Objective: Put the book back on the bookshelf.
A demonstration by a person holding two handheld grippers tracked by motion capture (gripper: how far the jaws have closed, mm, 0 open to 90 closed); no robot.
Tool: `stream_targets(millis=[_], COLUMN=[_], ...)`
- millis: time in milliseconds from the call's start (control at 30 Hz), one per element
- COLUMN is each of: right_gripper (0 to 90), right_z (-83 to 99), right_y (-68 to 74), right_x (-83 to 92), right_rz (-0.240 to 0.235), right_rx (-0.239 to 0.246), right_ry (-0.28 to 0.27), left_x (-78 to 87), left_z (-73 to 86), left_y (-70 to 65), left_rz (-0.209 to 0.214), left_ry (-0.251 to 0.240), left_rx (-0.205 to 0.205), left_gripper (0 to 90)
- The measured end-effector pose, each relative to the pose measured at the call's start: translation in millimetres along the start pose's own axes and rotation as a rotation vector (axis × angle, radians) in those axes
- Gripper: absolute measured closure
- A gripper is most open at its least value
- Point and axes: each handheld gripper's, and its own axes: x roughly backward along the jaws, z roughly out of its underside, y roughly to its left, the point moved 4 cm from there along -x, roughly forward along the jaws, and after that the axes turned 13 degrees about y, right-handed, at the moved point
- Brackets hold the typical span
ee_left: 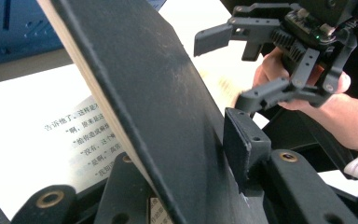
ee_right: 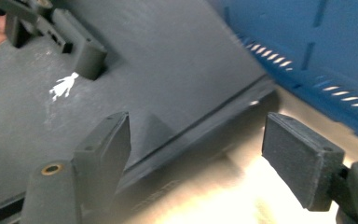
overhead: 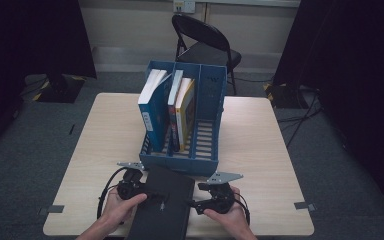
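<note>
Wooden table bears blue file rack with upright books; black book at near edge; left gripper clamped on its cover, right gripper jaws apart beside it

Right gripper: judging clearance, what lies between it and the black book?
Bare tabletop separates the open right gripper from the black book edge in its own view.

Both forearms come in from the near edge, each hand wrapped around a hand-held gripper. The left hand-held gripper points toward the right one, its jaws pinched tight on a thin cover. The right hand-held gripper points back toward the left, jaws spread wide with nothing pressed between them. The right hand cups its tool from below.
</note>
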Motion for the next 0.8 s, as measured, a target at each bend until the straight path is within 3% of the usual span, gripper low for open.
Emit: stream_targets(millis=[67, 167, 200, 600, 800], right_gripper=[21.8, 21.0, 18.9, 12.4, 8.3], right_z=[0.5, 1.2, 1.6, 2.3, 2.9], right_y=[2.5, 2.5, 2.5, 4.4, 3.3], right_x=[-3.7, -5.9, -7.9, -12.8, -15.1], right_rz=[-0.019, -0.005, -0.021, -0.079, -0.115], right_rx=[0.009, 0.018, 0.014, 0.003, -0.004], right_ry=[0.023, 0.045, 0.051, 0.048, 0.052], left_x=[1.5, 2.1, 2.8, 6.2, 6.8], left_z=[1.1, 2.4, 3.6, 6.8, 7.2], left_y=[-3.5, -6.4, -9.4, -18.1, -20.8], left_rz=[-0.015, -0.033, -0.044, -0.083, -0.081], left_ry=[-0.009, -0.027, -0.038, -0.051, -0.052], left_rx=[-0.023, -0.021, -0.031, -0.092, -0.111], left_gripper=[63.4, 63.4, 63.6, 63.6, 63.8])
